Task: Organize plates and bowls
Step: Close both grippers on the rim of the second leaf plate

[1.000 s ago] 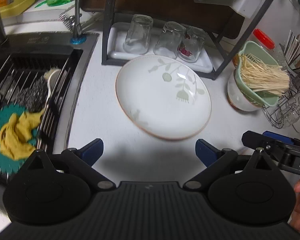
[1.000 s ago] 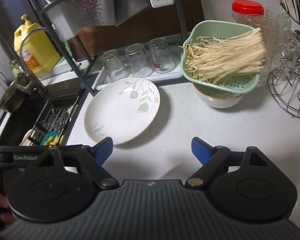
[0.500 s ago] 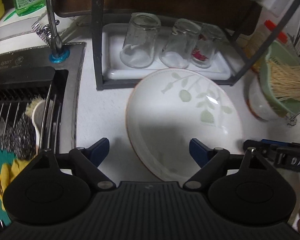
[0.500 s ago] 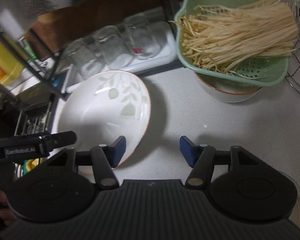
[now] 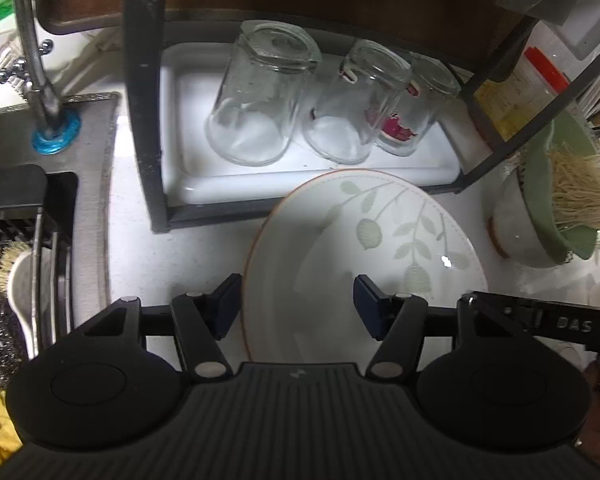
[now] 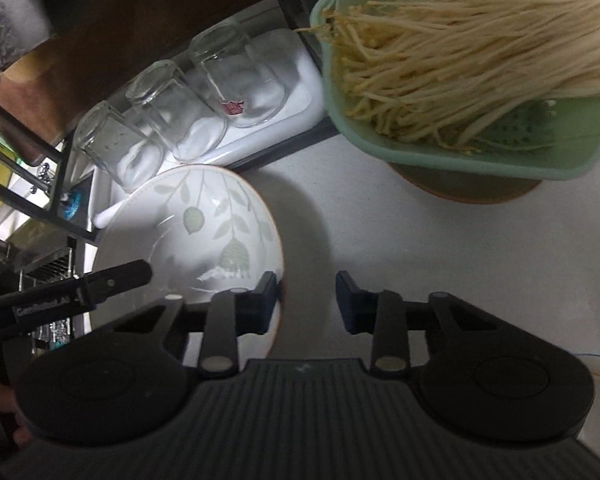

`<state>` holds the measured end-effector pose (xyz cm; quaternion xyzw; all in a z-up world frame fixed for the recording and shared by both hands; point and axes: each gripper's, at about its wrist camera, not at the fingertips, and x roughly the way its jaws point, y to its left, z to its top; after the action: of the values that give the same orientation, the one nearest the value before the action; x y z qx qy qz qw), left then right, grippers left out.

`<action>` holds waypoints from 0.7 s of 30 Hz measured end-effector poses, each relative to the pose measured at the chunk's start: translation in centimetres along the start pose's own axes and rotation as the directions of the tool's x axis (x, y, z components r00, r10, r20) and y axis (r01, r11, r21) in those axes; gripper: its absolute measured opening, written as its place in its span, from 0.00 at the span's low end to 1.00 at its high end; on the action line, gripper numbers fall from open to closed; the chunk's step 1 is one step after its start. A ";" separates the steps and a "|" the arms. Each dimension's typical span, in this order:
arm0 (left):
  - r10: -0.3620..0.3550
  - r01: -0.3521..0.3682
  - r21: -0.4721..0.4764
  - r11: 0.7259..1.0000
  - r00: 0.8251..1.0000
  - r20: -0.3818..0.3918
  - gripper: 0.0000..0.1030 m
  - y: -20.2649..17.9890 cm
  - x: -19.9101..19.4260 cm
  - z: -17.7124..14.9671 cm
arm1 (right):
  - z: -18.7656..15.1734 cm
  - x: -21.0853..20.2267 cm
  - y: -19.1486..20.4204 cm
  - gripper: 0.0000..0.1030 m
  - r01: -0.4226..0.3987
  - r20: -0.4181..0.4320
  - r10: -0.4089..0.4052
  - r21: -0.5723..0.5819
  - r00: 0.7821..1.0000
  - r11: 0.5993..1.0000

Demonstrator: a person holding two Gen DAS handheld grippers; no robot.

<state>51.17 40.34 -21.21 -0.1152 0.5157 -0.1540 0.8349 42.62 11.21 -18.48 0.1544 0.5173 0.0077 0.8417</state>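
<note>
**Both grippers open at the leaf-pattern plate**

Left gripper [image 5: 298, 306] has its jaws spread wide, straddling the near left rim of the plate [image 5: 364, 256]: one blue pad sits outside the rim on the counter side, the other over the plate's well. Whether a pad touches the rim cannot be told. Right gripper [image 6: 306, 300] is also open, more narrowly — its left pad sits at the plate's right rim [image 6: 188, 236], its right pad over bare white counter [image 6: 380, 232]. Neither grips anything.

Containers:
- White tray [image 5: 188, 168] under the dark rack frame [image 5: 140, 92] — three glass tumblers [image 5: 260, 96] stand upside down in it; one carries a red print.
- Green colander [image 6: 460, 152] — holds a bundle of pale enoki mushrooms [image 6: 480, 40] and is nested in a white bowl with a brown rim [image 6: 460, 190].
- Sink [image 5: 40, 240] at left — contains a wire rack, a brush and steel wool.

The plate lies on the counter, just in front of the tray.
</note>
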 end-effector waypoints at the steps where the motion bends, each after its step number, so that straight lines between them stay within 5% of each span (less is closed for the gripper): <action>1: -0.020 0.020 -0.013 1.000 1.000 -0.005 0.64 0.2 0.0 0.1 | 0.1 0.3 0.3 0.29 -0.001 -0.002 0.001 -0.003 1.000 1.000; 11: -0.059 0.058 -0.036 0.998 0.998 -0.027 0.63 0.4 0.0 0.3 | 0.2 1.4 2.2 0.25 0.013 0.001 -0.013 -0.127 1.000 0.992; 21: -0.108 0.100 -0.094 0.991 0.991 -0.081 0.63 0.1 0.2 -0.4 | -0.7 0.4 1.3 0.23 -0.017 -0.037 0.014 -0.065 0.999 0.998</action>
<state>50.86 40.38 -21.59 -0.1726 0.5507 -0.1789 0.7968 42.43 12.65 -18.80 0.1307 0.5310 0.0340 0.8365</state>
